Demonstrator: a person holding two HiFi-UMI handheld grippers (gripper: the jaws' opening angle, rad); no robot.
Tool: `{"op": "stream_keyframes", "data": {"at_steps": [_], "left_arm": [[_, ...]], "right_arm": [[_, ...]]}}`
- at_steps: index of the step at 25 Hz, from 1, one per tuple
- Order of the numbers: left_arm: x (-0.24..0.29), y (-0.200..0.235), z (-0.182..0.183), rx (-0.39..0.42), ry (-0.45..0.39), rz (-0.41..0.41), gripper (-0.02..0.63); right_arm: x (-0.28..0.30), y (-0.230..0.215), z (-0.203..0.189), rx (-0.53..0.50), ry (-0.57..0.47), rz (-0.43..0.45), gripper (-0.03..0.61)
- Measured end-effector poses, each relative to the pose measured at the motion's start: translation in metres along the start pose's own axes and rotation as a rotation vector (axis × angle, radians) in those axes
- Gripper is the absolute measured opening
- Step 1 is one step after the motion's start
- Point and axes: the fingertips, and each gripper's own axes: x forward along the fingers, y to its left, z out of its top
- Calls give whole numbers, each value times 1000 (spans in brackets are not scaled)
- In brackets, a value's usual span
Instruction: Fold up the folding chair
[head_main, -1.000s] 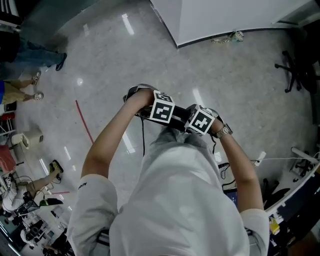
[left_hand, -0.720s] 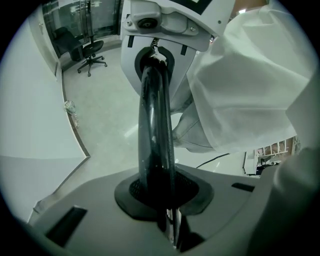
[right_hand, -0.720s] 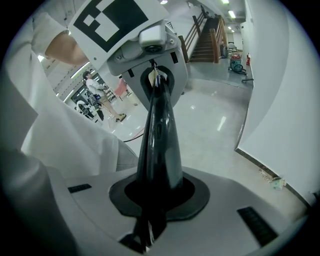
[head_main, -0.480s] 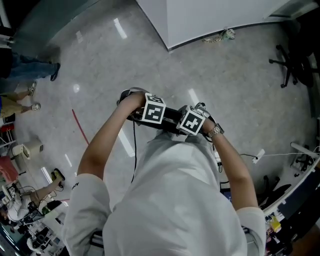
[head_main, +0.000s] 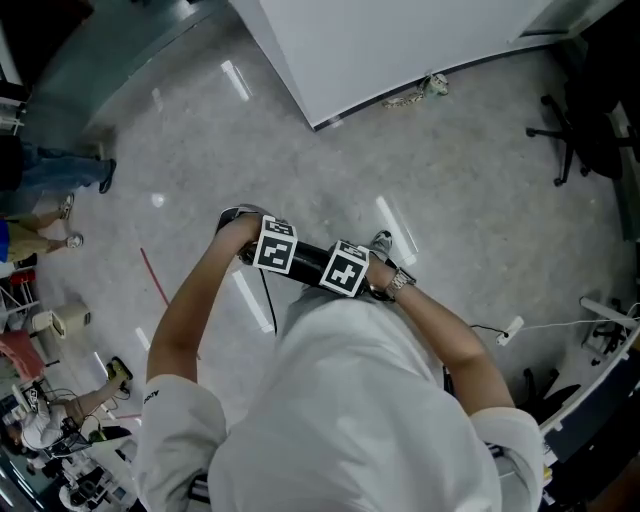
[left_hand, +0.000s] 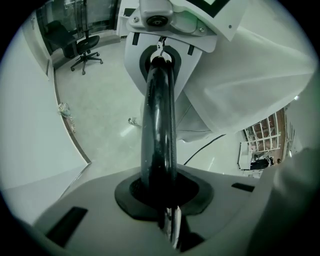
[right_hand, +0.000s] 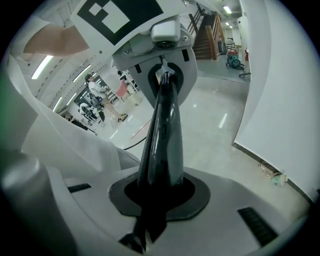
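Holding one black bar (left_hand: 159, 125), left claw (left_hand: 161, 197) and right claw (right_hand: 155, 192) both pinching it

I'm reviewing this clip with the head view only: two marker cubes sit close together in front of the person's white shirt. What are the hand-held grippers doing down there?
Observer: In the left gripper view, the left hand-held gripper is shut on a glossy black tube.
Operator: And the right one?
Observer: The right hand-held gripper is shut on the same tube, which runs straight from one gripper to the other.
Operator: Anything beyond my frame?
Observer: A staircase shows in the background of the right gripper view.
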Motion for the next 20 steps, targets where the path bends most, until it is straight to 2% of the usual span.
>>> {"op": "stream_keyframes", "data": {"at_steps": [4, 6, 8, 14, 20], "left_arm": [[-11, 18, 15, -55, -25, 10, 58], [-21, 31, 24, -104, -51, 43, 57], [-30, 55, 34, -111, -47, 72, 57], [-47, 92, 72, 69, 41, 34, 55], [-62, 116, 91, 100, 68, 7, 52]], "right_arm": [[-18, -24, -10, -25, 9, -9, 52], [-32, -41, -14, -66, 12, -30, 51], [-46, -63, -21, -72, 15, -41, 48], [-73, -78, -53, 55, -22, -28, 63], [-94, -100, -67, 144, -41, -63, 57]]}}
